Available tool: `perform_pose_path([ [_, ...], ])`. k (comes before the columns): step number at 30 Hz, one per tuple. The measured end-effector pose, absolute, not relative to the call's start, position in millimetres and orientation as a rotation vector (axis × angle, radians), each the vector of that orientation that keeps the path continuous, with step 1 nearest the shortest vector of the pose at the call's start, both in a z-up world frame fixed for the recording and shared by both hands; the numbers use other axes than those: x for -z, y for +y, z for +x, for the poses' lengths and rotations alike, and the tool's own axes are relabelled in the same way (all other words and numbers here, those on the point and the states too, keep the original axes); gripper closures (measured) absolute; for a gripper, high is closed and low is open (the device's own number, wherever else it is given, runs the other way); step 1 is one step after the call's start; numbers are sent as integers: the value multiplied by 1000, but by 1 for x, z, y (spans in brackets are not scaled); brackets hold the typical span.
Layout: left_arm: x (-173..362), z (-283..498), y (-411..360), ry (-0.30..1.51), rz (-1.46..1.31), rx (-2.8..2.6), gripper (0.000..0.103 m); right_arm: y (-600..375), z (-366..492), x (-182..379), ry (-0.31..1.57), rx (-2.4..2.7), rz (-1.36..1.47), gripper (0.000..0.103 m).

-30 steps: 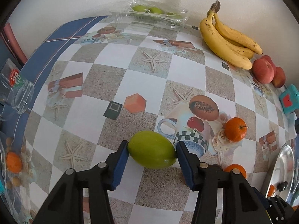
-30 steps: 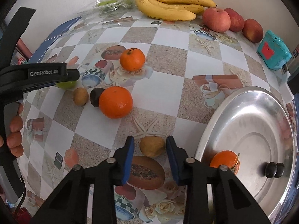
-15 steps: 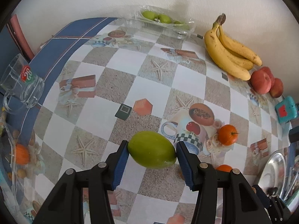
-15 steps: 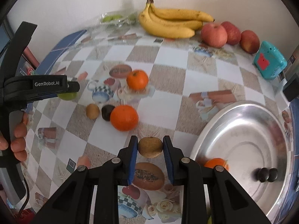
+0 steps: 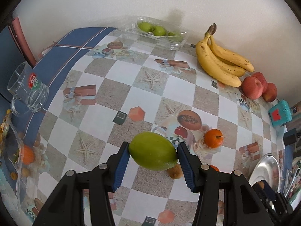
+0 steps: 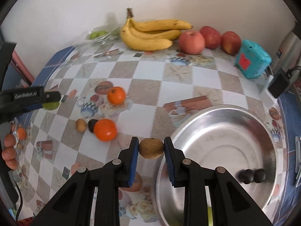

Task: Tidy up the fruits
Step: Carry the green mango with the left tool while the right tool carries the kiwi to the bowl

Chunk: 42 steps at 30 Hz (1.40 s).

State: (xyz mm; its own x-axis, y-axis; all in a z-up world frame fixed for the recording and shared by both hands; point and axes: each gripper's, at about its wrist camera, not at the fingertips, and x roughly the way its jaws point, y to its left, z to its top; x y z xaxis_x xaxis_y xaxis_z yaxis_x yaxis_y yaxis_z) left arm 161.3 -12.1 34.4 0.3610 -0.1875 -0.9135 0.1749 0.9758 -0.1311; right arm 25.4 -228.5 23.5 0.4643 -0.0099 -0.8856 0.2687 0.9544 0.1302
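My left gripper [image 5: 152,159] is shut on a large green fruit [image 5: 153,150], held above the checked tablecloth. My right gripper [image 6: 151,149] is shut on a small brown fruit [image 6: 151,148], lifted just left of the steel bowl [image 6: 222,113]. Two dark fruits [image 6: 252,176] lie in that bowl. On the cloth sit a large orange [image 6: 105,130], a smaller orange [image 6: 116,95], a brown fruit [image 6: 80,125] and a dark fruit [image 6: 91,125]. In the right wrist view the left gripper [image 6: 48,101] shows at the left with the green fruit [image 6: 50,105].
Bananas [image 5: 220,64], red apples [image 5: 252,87] and a clear tray of green fruits [image 5: 156,31] line the back wall. A teal box [image 6: 253,59] stands at the back right. A glass mug [image 5: 28,90] is on the left edge. A person's fingers [image 6: 9,150] show at far left.
Both grippers have risen with their fruits. The right gripper's jaws closed onto the brown fruit, lifted it off the cloth and carried it toward the steel bowl's rim.
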Motion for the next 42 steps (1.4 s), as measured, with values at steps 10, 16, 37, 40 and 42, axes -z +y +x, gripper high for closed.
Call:
perform_pose_path([
  [10, -42, 144, -45, 1169, 15, 296, 48, -294, 2, -26, 1058, 308, 378, 75],
  [16, -51, 127, -74, 1152, 52, 355, 48, -328, -20, -21, 1056, 400, 431, 75],
  [37, -32, 21, -206, 1190, 340, 668, 48, -369, -59, -10, 1042, 434, 540, 74],
  [40, -23, 13, -210, 1226, 360, 685, 48, -362, -54, -7, 1064, 409, 516, 74],
  [42, -18, 9, -212, 1254, 368, 689, 48, -359, -52, -5, 1076, 398, 506, 74],
])
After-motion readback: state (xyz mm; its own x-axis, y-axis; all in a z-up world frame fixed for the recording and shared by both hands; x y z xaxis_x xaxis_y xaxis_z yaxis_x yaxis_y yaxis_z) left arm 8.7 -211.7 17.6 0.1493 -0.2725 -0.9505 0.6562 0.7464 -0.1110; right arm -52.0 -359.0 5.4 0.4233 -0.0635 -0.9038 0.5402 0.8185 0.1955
